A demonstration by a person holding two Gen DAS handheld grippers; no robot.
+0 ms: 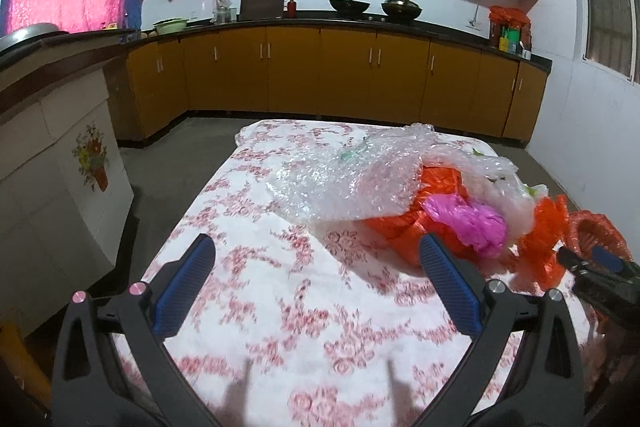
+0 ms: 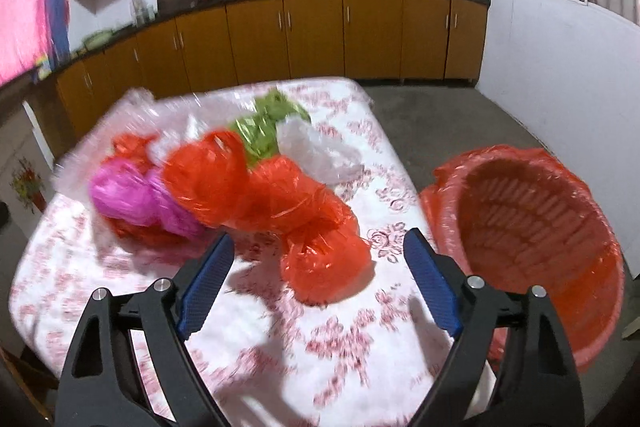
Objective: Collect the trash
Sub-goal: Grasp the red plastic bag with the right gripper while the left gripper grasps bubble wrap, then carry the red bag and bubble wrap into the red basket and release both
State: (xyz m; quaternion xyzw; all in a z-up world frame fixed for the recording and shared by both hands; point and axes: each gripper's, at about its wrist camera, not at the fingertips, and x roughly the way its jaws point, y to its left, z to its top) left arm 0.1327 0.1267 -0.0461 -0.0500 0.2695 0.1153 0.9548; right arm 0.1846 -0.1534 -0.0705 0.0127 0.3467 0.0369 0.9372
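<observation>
Trash sits heaped on the white table cloth with red rose print [image 2: 352, 339]: crumpled red plastic bags [image 2: 280, 195], a magenta plastic bag [image 2: 132, 195], a green one [image 2: 264, 123] and a clear bubble-wrap sheet [image 1: 344, 175]. Left gripper [image 1: 316, 283] is spread wide above bare cloth, nothing between its blue pads. Right gripper [image 2: 320, 279] is spread too, the nearest red bag lying between its pads untouched, just beside the round bin lined with a red bag [image 2: 532, 227].

The left gripper [image 1: 320, 267] hangs wide open over the floral cloth [image 1: 280, 307]. Beyond it bubble wrap [image 1: 340, 171] drapes over orange bags [image 1: 400, 227] and a pink bag [image 1: 468, 219].
</observation>
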